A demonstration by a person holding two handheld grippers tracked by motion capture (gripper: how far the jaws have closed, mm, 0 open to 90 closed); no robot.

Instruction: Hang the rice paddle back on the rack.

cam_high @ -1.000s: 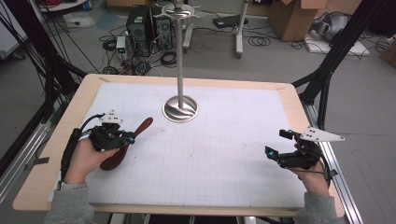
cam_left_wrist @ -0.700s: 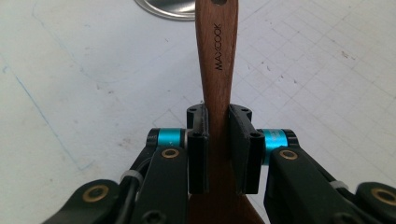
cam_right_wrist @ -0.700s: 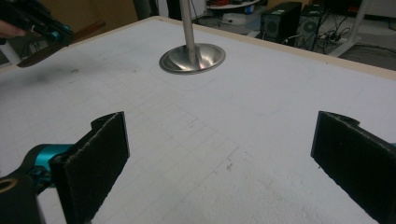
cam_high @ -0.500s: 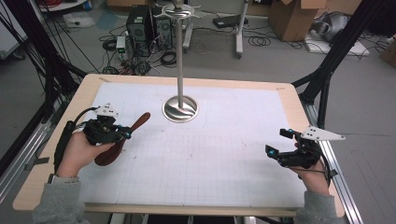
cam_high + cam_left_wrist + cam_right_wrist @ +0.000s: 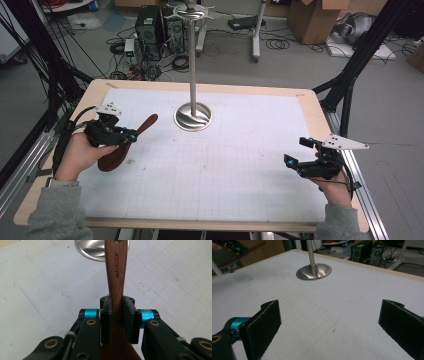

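Left tool [image 5: 117,315] clamping wooden spatula [image 5: 127,145] mid-handle, left of frame; stiff, light, smooth — gripping near blade balancing better. Right tool [image 5: 329,322] gaping, nothing held, hovering over counter [image 5: 240,170].

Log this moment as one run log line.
left gripper: shut on wooden spoon, lifted | right gripper: open, nothing held | metal stand: mid-table

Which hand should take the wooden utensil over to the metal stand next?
Left. The left gripper is already shut on the wooden utensil, whose handle hole points toward the metal stand just ahead. The right gripper hangs open and empty at the table's far right edge.
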